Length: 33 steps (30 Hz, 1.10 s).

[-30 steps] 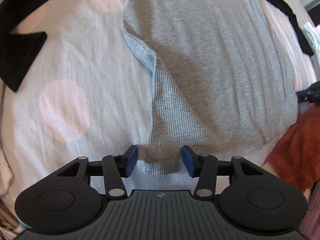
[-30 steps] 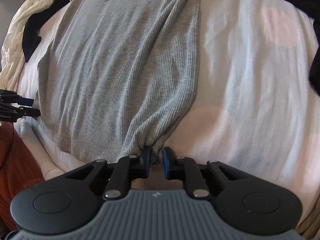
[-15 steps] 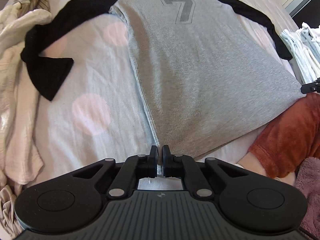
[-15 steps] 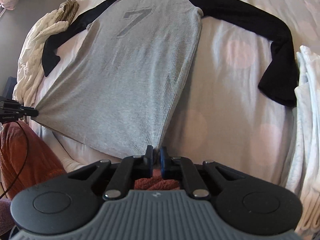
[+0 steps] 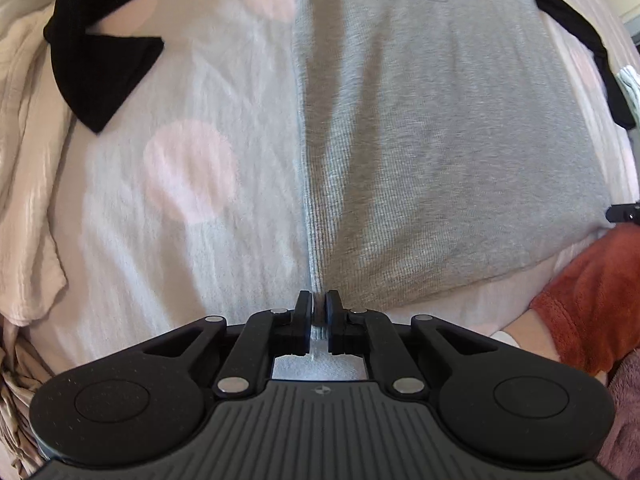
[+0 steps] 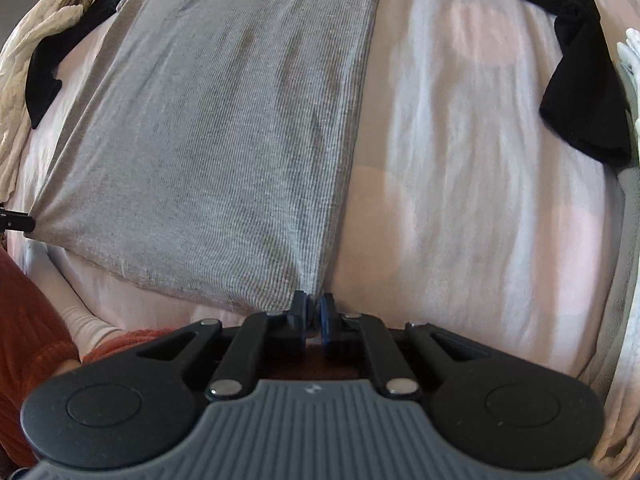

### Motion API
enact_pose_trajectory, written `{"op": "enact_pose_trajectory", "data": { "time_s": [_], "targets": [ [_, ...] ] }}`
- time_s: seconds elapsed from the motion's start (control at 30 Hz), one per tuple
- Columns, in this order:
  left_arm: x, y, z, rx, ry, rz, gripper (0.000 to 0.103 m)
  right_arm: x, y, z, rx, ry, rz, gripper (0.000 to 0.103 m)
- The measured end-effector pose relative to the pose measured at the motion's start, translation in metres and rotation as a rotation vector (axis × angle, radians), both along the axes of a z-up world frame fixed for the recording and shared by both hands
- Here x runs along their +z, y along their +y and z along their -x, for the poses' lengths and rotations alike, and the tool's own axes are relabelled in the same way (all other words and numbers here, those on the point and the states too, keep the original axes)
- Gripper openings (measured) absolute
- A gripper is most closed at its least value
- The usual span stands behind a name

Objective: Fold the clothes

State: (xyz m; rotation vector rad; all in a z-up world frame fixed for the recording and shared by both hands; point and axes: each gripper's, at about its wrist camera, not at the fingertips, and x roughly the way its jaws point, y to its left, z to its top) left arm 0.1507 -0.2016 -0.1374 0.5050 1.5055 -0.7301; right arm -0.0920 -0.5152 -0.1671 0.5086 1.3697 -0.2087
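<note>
A grey ribbed shirt [image 5: 440,140] with black long sleeves [image 5: 100,68] lies spread on the bed, pulled taut at its hem. My left gripper [image 5: 319,307] is shut on the hem's left corner. My right gripper [image 6: 313,307] is shut on the hem's right corner, with the grey shirt [image 6: 224,152] stretching away from it. Its right black sleeve [image 6: 580,92] lies out to the side. Each view shows the other gripper's tip at the frame edge: the right gripper's tip [image 5: 624,213] and the left gripper's tip [image 6: 16,222].
The bed sheet [image 5: 180,200] is pale with pink dots. Cream clothes [image 5: 24,140] are heaped at the left of the bed, and white clothes [image 6: 632,80] lie at the right. A person's rust-coloured sleeve [image 5: 588,292] is near the hem.
The left gripper closed on the hem corner a second ago. Both grippers lifted, then came back down close to the bed, still holding the hem taut.
</note>
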Motion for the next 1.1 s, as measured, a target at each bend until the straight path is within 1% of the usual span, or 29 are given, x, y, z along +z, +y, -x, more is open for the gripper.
{"op": "enact_pose_trajectory", "data": {
  "time_s": [0.03, 0.1, 0.13, 0.2, 0.27, 0.43, 0.5, 0.6, 0.73, 0.8, 0.97, 1.03, 1.07, 1.1],
  "targets": [
    [-0.002, 0.001, -0.002, 0.013, 0.012, 0.005, 0.006, 0.001, -0.001, 0.0, 0.001, -0.005, 0.0, 0.008],
    [-0.002, 0.004, -0.006, 0.04, 0.034, 0.02, 0.017, 0.005, -0.001, 0.003, -0.005, -0.022, -0.006, 0.016],
    [-0.001, 0.007, -0.008, 0.052, 0.042, 0.034, 0.019, 0.009, -0.002, 0.005, -0.007, -0.038, -0.006, 0.018],
    [0.009, 0.014, -0.011, 0.062, 0.046, 0.094, 0.032, 0.019, -0.006, 0.009, -0.014, -0.082, 0.002, 0.038],
    [0.023, 0.024, -0.016, 0.075, 0.027, 0.149, 0.044, 0.03, -0.009, 0.014, -0.027, -0.123, 0.019, 0.04],
    [0.05, 0.05, -0.041, 0.154, -0.059, 0.206, 0.045, 0.054, -0.021, 0.015, -0.079, -0.235, 0.069, 0.043],
    [0.05, 0.06, -0.052, 0.199, -0.107, 0.203, 0.045, 0.058, -0.026, 0.009, -0.105, -0.279, 0.083, 0.043],
    [0.048, 0.072, -0.07, 0.275, -0.162, 0.211, 0.045, 0.056, -0.028, -0.007, -0.149, -0.34, 0.089, 0.043],
    [0.039, 0.081, -0.094, 0.371, -0.235, 0.244, 0.045, 0.043, -0.015, -0.041, -0.179, -0.401, 0.138, 0.044],
    [0.032, 0.082, -0.105, 0.409, -0.267, 0.253, 0.045, 0.035, -0.01, -0.056, -0.182, -0.424, 0.176, 0.048],
    [0.013, 0.079, -0.133, 0.48, -0.334, 0.236, 0.045, 0.016, -0.004, -0.089, -0.194, -0.484, 0.223, 0.049],
    [0.005, 0.079, -0.143, 0.504, -0.341, 0.234, 0.045, 0.013, -0.004, -0.098, -0.197, -0.52, 0.253, 0.049],
    [0.002, 0.079, -0.147, 0.51, -0.34, 0.238, 0.043, 0.012, -0.003, -0.102, -0.192, -0.539, 0.275, 0.049],
    [0.0, 0.078, -0.149, 0.512, -0.336, 0.242, 0.036, 0.01, -0.003, -0.103, -0.18, -0.554, 0.296, 0.049]
  ]
}}
